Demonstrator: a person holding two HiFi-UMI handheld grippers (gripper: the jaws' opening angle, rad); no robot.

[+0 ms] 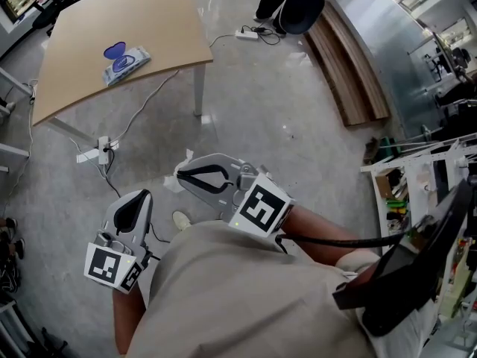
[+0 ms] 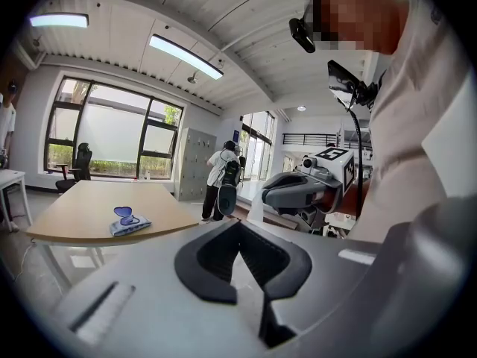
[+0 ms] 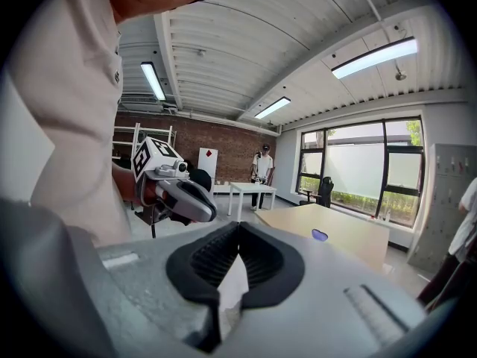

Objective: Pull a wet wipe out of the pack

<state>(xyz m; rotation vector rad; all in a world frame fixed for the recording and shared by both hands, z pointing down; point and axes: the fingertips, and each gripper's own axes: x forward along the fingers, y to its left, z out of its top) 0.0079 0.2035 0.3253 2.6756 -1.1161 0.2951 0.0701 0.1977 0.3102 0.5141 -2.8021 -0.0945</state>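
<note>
Pale beige shirt, two grey hand-held grippers with marker cubes

In the head view the person's pale beige shirt fills the frame from 5 to 7 o'clock. The left gripper and right gripper have smooth light-grey shells and ribbed black fingers. Each carries a white cube printed with black square markers. A black cable runs from the right one toward 3 o'clock.

One pack; one wipe; two grippers
</note>
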